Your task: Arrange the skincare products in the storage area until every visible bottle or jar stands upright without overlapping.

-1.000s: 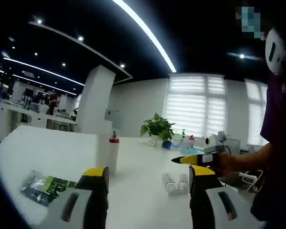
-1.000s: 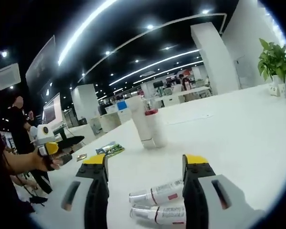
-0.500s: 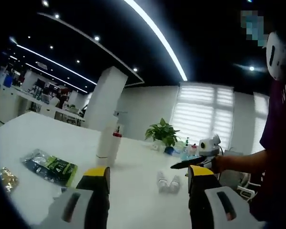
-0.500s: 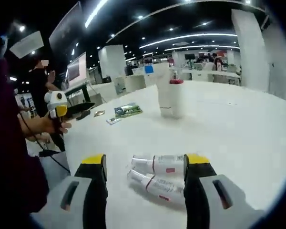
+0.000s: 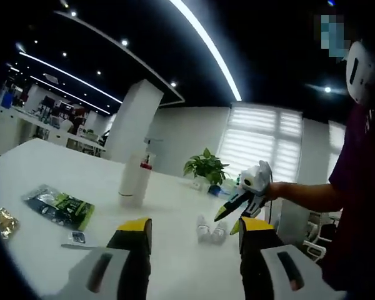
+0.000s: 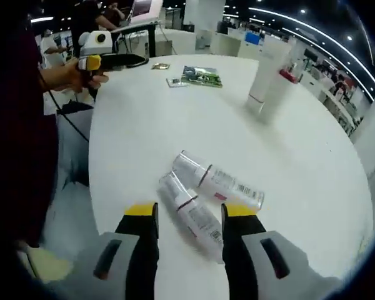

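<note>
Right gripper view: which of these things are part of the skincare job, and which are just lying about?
Job:
two lying bottles, side by side
two upright bottles, one red-capped
right gripper, open above the lying pair

Lying about:
green packet
small sachets
potted plant

Right gripper lowered over the lying bottles

Now tipped down above the two lying bottles (image 6: 203,200); right gripper (image 6: 189,214) jaws narrowed but still parted, nearer bottle (image 6: 190,214) between their tips.
</note>
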The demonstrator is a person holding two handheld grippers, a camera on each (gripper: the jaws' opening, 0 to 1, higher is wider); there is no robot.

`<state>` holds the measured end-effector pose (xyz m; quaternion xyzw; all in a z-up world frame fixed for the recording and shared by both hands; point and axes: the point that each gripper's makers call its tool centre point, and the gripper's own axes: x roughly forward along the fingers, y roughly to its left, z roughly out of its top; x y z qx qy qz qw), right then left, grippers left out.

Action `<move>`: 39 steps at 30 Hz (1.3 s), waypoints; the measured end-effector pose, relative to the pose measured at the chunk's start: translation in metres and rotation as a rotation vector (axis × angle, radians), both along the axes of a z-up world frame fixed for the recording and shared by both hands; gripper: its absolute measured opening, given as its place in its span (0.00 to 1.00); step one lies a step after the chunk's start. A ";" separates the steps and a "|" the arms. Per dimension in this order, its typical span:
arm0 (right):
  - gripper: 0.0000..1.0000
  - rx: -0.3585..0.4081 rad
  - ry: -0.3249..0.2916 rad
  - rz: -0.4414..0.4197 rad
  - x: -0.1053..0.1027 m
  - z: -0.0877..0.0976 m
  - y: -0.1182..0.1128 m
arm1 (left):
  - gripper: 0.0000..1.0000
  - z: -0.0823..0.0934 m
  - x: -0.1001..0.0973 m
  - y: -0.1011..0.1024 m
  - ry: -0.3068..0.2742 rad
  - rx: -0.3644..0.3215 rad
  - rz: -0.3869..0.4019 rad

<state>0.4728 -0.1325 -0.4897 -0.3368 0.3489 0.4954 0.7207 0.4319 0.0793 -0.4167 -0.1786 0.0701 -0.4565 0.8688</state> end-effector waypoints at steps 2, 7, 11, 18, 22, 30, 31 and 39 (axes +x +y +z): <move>0.38 -0.037 0.045 0.025 -0.002 -0.004 -0.001 | 0.58 -0.002 -0.002 0.000 0.003 0.006 -0.006; 0.34 -0.142 0.077 0.094 0.001 -0.012 -0.006 | 0.58 -0.001 -0.004 0.002 0.006 0.001 -0.008; 0.28 -0.163 0.127 0.102 0.005 -0.014 -0.003 | 0.58 -0.003 -0.005 0.003 0.006 0.011 -0.011; 0.24 -0.238 0.173 0.145 0.004 -0.021 -0.010 | 0.57 -0.004 -0.005 0.006 0.006 0.016 -0.012; 0.23 -0.255 0.169 0.158 0.004 -0.023 -0.010 | 0.57 -0.004 -0.005 0.004 0.007 0.015 -0.015; 0.19 -0.297 0.213 0.181 -0.004 -0.031 -0.015 | 0.57 -0.003 -0.007 0.000 0.005 0.012 -0.026; 0.19 -0.304 0.211 0.181 -0.004 -0.032 -0.015 | 0.57 -0.004 -0.007 0.000 0.006 0.014 -0.026; 0.19 -0.322 0.218 0.163 -0.005 -0.034 -0.016 | 0.56 -0.006 -0.008 0.003 0.018 0.016 -0.021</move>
